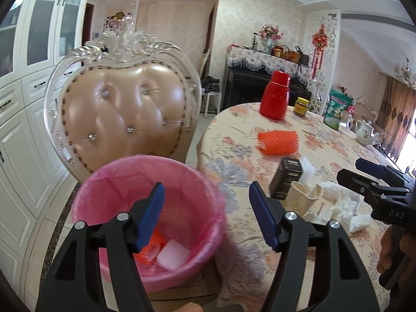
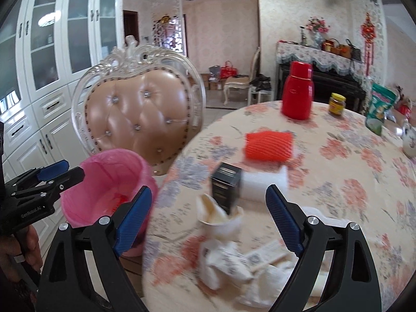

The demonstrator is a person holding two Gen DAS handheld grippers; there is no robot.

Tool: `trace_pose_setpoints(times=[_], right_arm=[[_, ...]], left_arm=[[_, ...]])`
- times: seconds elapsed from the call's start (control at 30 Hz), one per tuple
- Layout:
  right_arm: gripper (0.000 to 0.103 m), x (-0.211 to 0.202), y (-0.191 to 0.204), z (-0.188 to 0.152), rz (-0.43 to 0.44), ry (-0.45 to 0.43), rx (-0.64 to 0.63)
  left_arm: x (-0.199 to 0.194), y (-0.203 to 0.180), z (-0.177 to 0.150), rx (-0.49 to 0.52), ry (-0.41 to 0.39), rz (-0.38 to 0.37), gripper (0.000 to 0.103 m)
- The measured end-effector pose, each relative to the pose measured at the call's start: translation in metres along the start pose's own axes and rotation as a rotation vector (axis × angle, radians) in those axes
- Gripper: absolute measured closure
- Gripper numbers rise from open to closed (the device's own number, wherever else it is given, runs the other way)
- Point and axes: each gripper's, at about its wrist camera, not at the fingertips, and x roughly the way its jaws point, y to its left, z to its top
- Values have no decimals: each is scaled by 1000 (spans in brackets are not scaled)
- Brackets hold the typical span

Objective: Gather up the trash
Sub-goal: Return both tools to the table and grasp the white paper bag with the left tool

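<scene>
A dining room with pale floral wallpaper [image 1: 234,26]. White glass-fronted cabinets [image 1: 39,39] fill the left of the frame. At centre left stands an ornate chair [image 1: 124,111] with a tufted peach back. A dark piano [image 1: 249,85] under a lace cover stands against the far wall at centre right, flowers [image 1: 270,32] on top. Brown curtains [image 1: 395,119] hang at far right, beside bright daylight.
</scene>
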Motion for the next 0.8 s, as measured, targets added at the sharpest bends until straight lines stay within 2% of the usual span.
trace_pose_setpoints(times=[0.8], right_arm=[[18, -23, -115, -52, -129, 51, 146]], left_arm=[[36, -97, -19, 86, 79, -113, 31]])
